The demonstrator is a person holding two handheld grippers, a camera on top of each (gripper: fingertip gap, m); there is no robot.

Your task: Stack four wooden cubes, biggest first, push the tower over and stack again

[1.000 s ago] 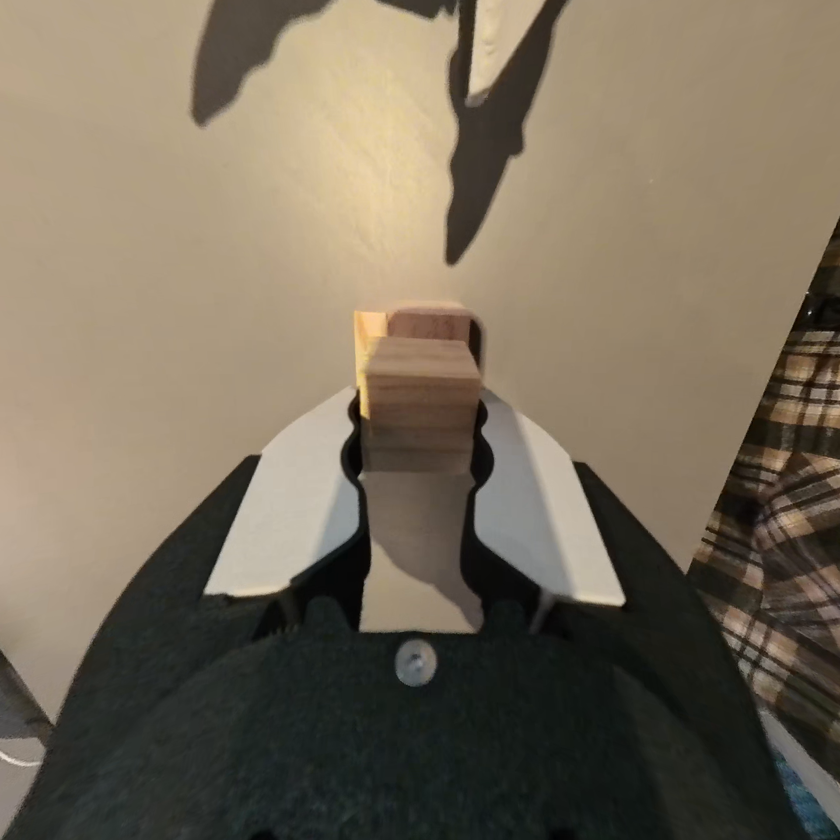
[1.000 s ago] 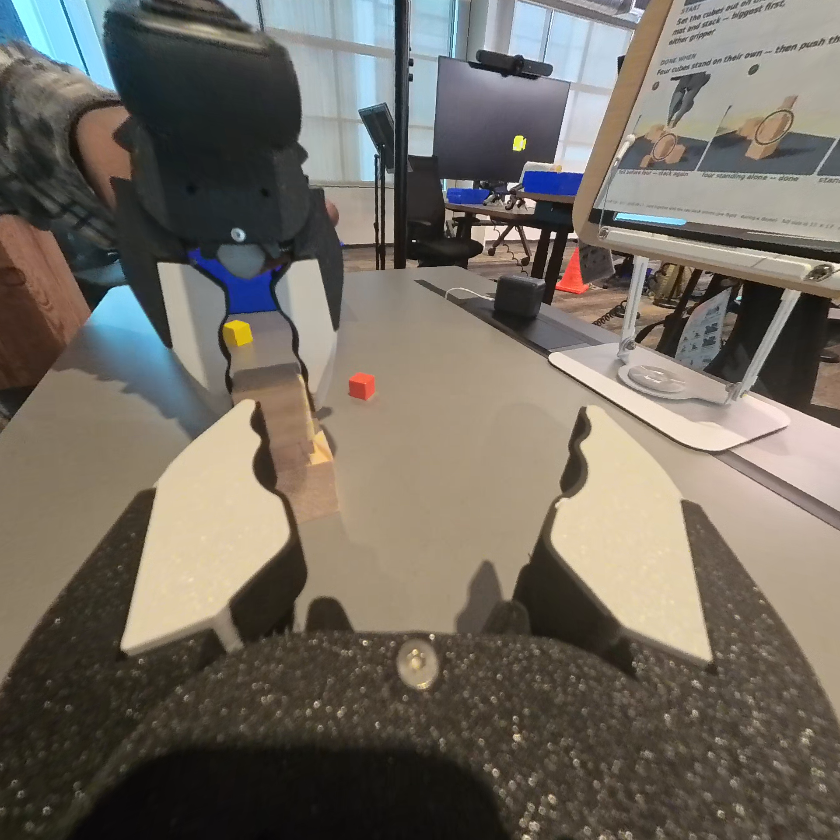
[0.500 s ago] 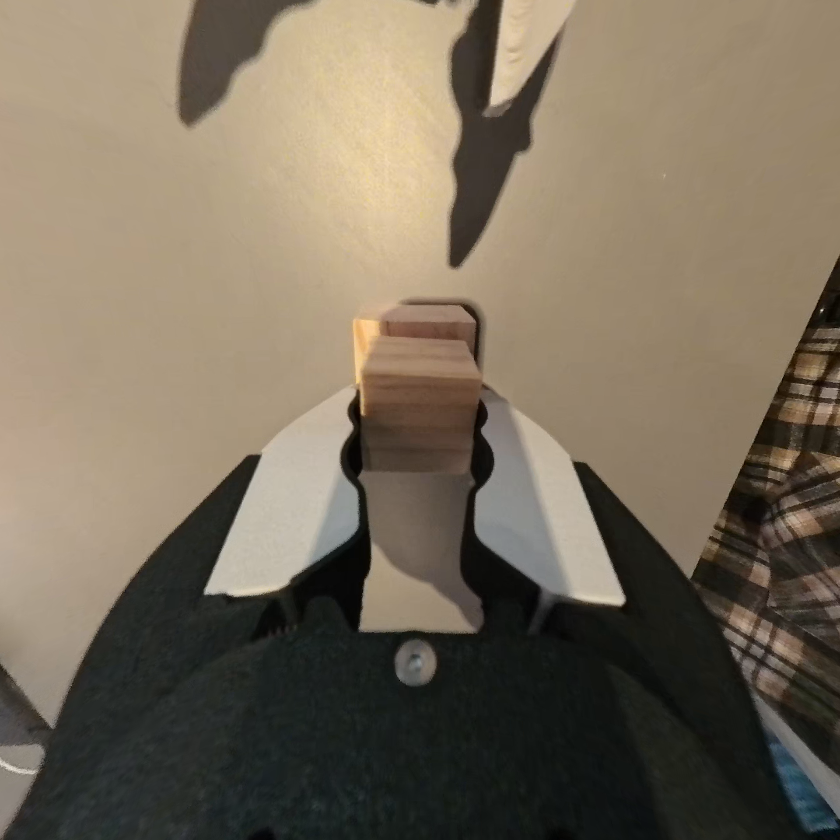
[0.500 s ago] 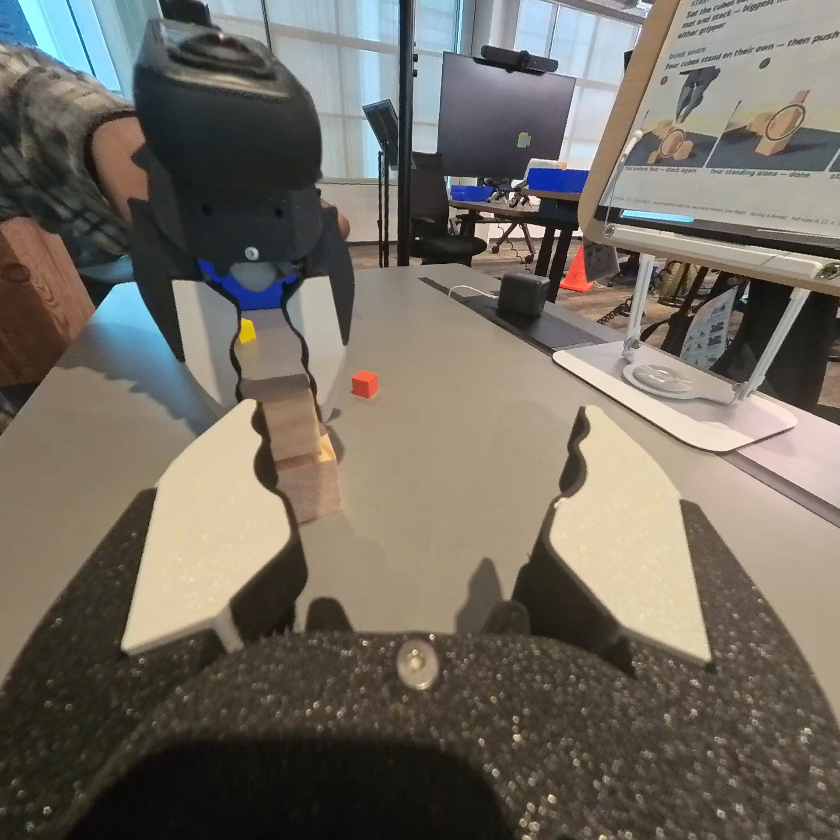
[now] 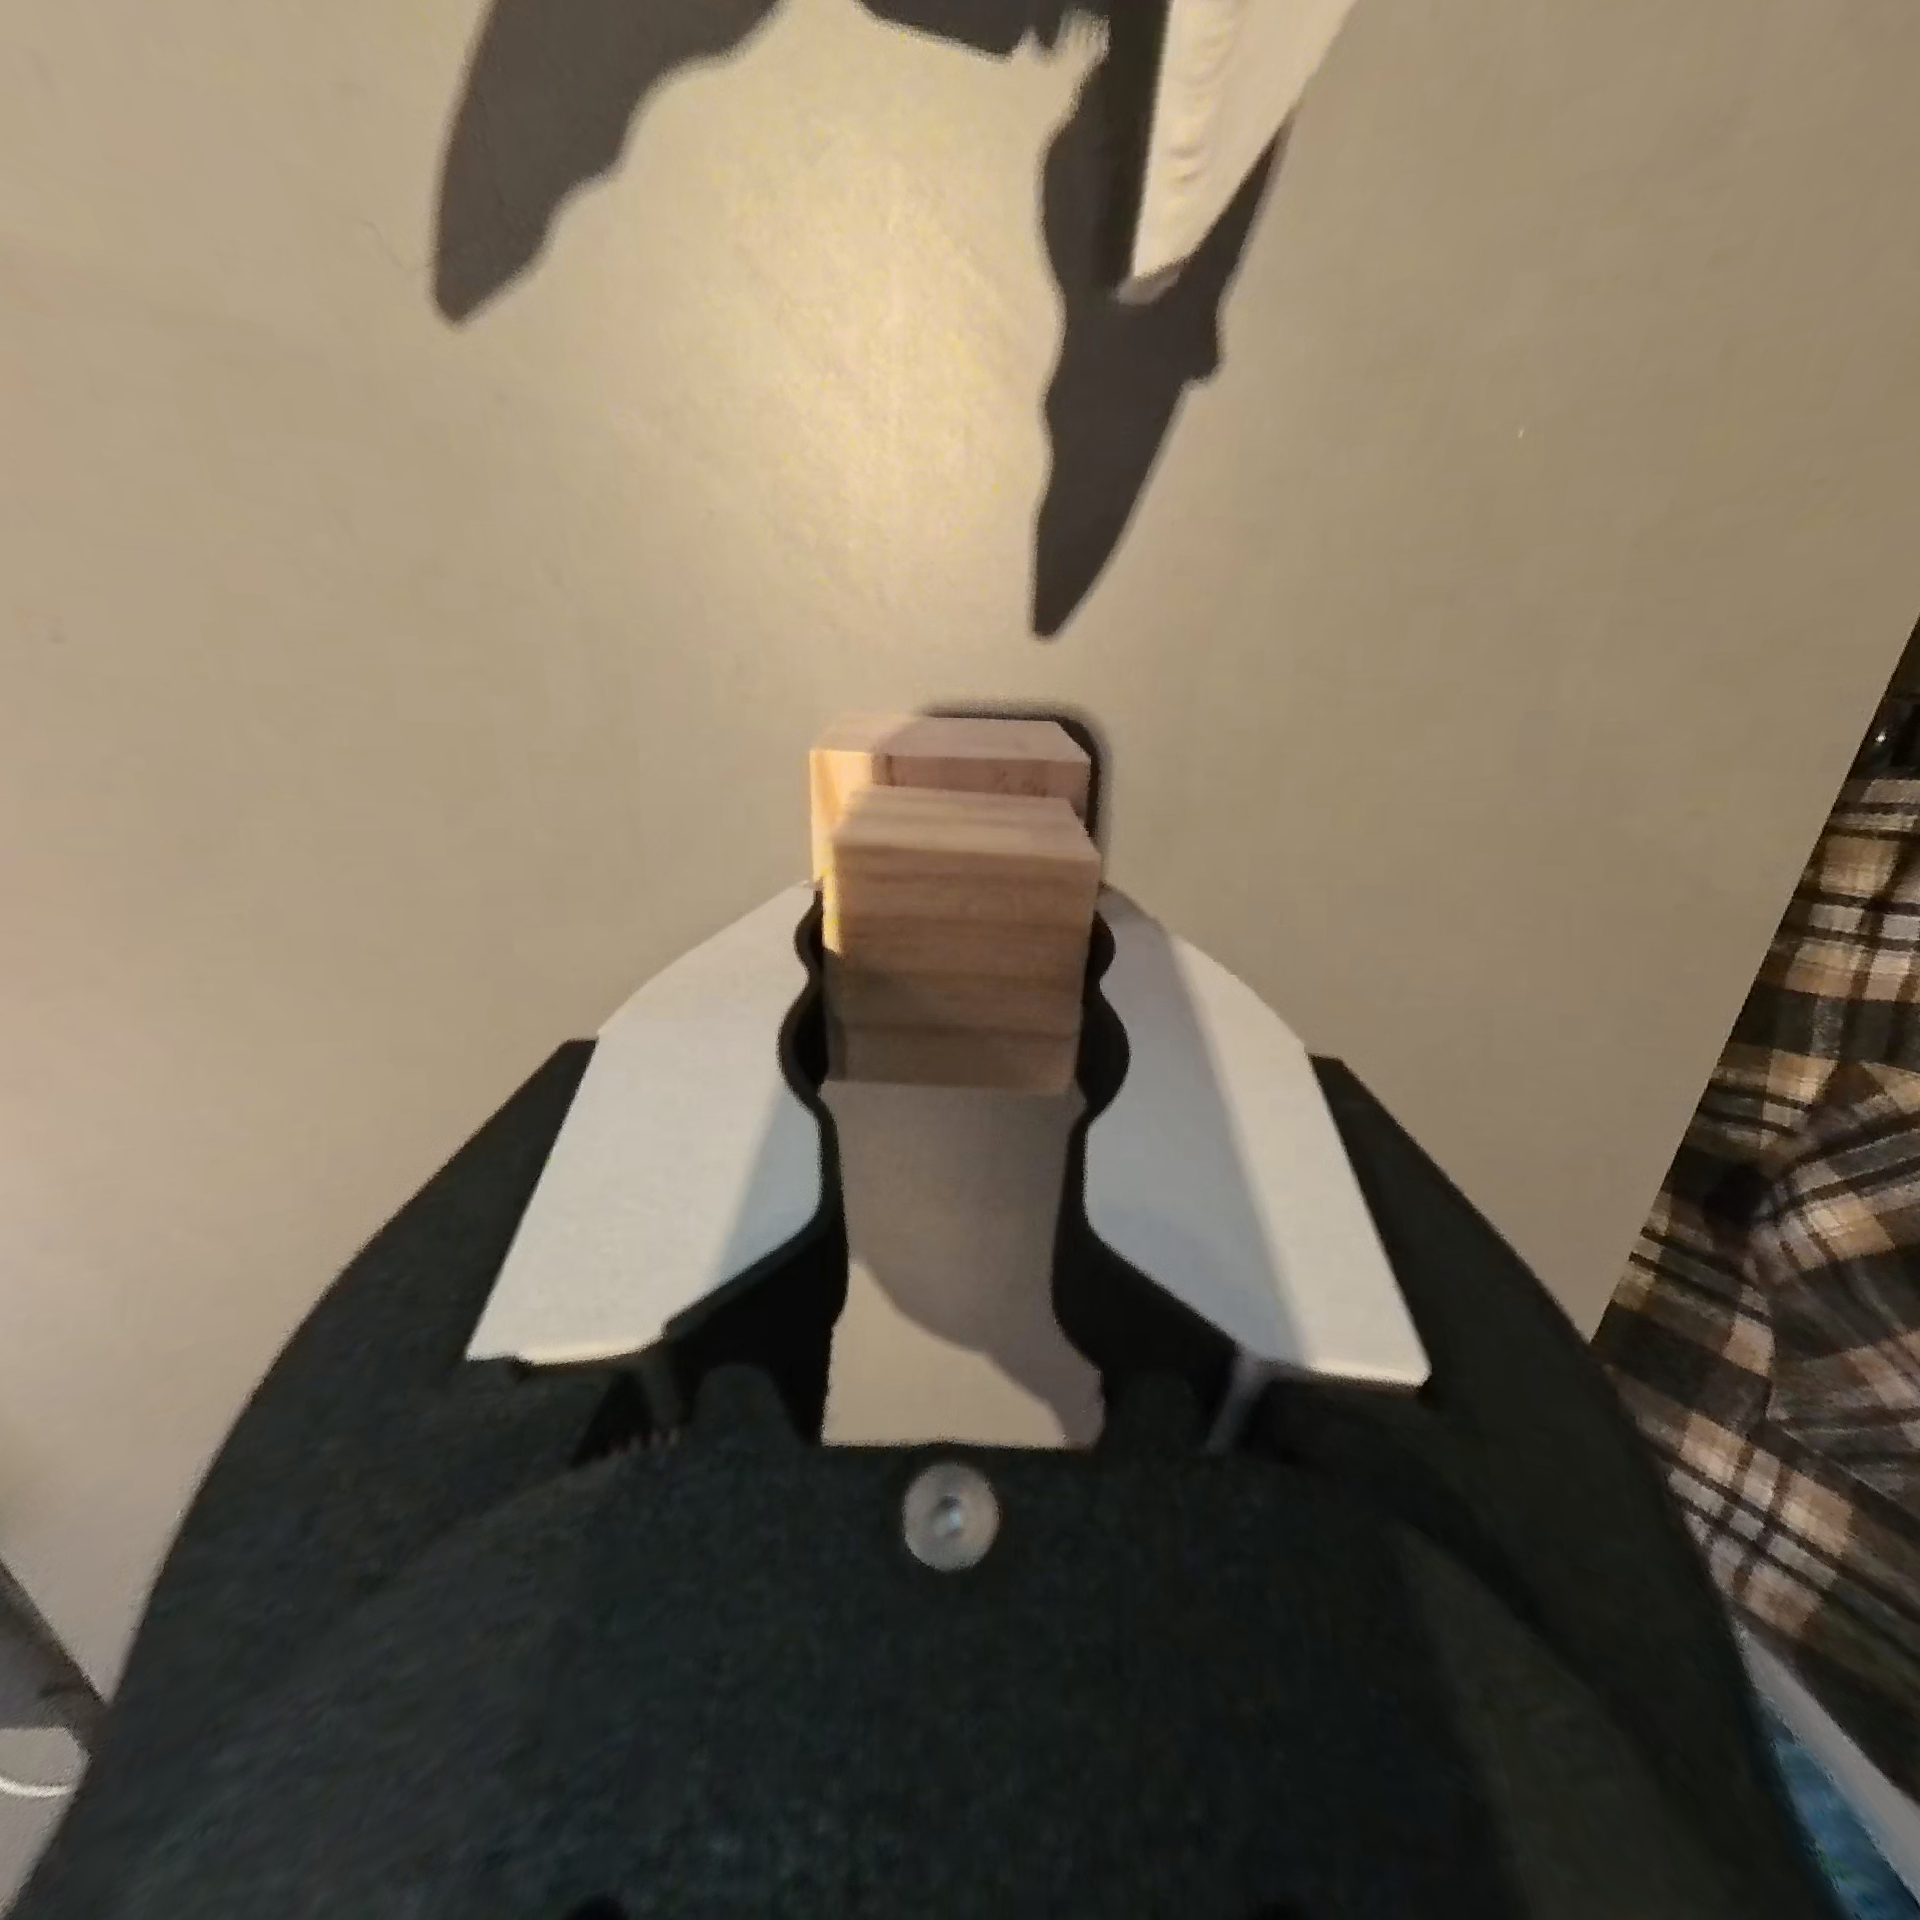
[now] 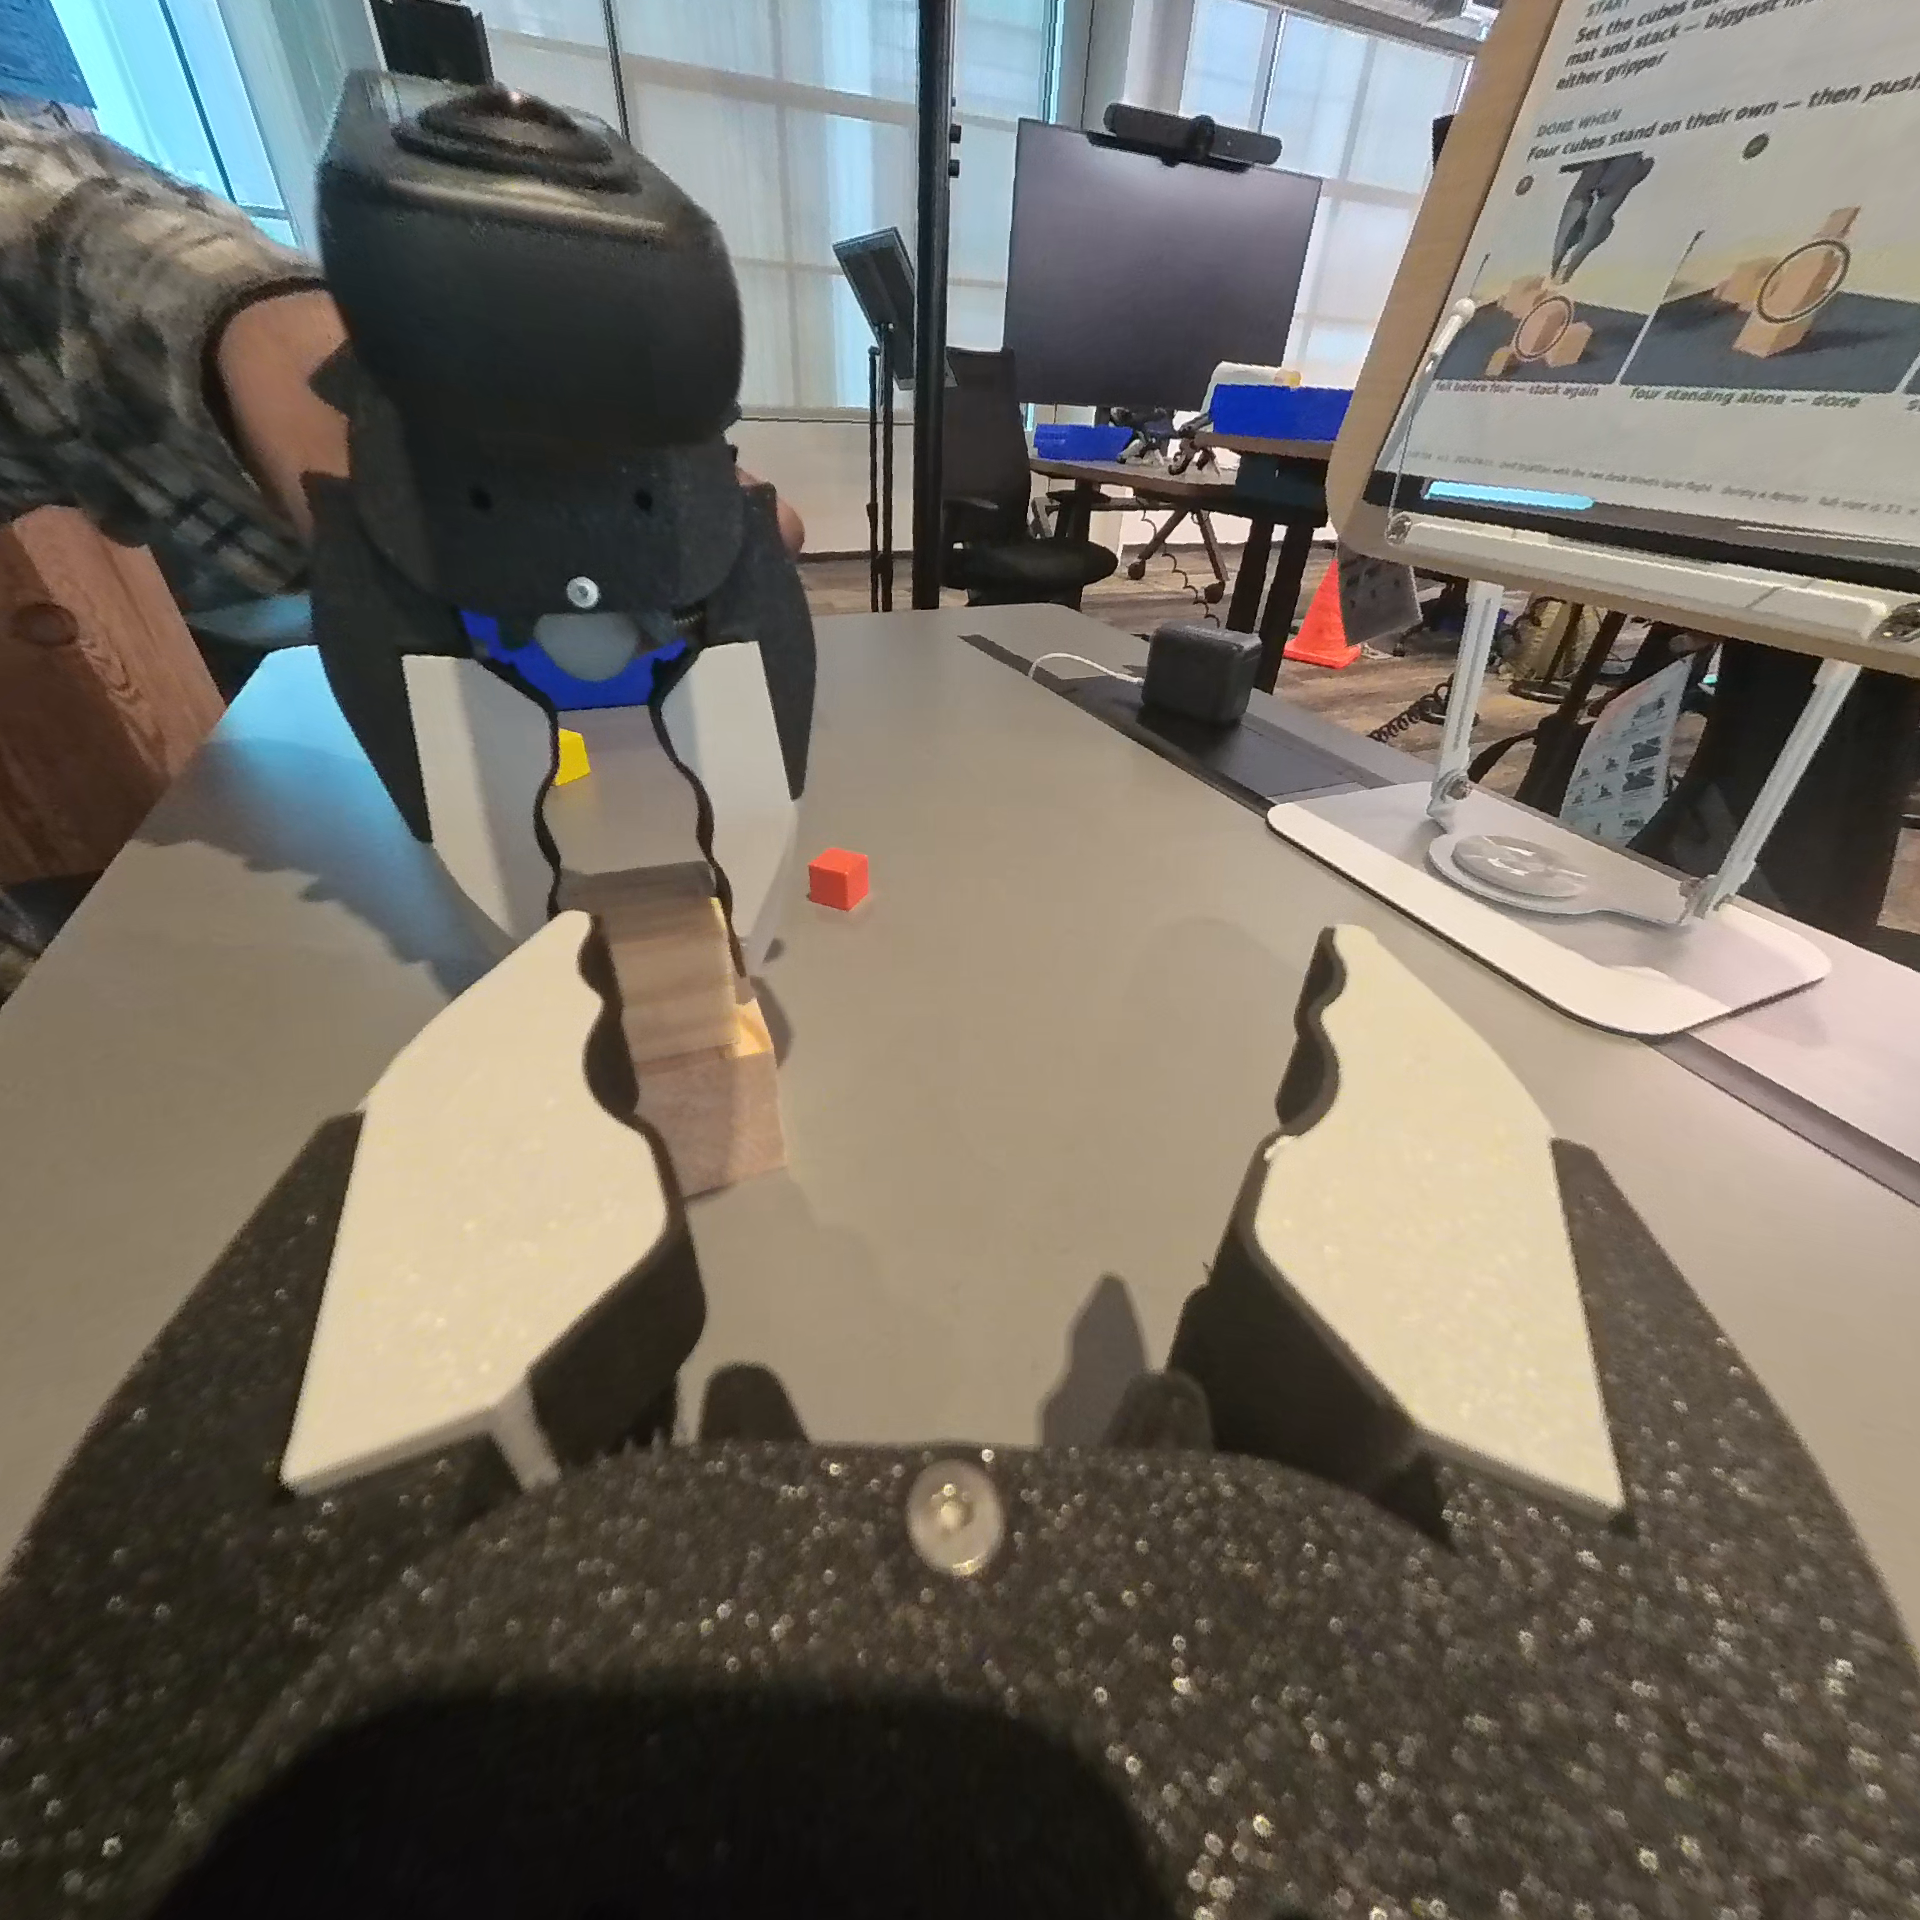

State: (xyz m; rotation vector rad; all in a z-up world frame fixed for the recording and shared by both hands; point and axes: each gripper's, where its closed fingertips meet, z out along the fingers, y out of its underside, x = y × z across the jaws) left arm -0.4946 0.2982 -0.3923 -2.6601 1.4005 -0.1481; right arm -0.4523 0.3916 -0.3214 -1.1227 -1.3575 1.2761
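Two black grippers with white fingers over the flat grey table point(image 6: 1039, 1039) — the right gripper point(image 6: 951, 997) hangs with its fingers spread wide on nothing, just beside the tower. The left gripper point(image 5: 956, 925) points down with its fingers pinching the small pale wooden cube point(image 5: 961, 914), which sits atop the stack on the big wooden base cube point(image 6: 722, 1127). Smaller stuff — a little red cube point(image 6: 837, 878) and a yellow cube point(image 6: 569, 755) lie apart on the table behind.
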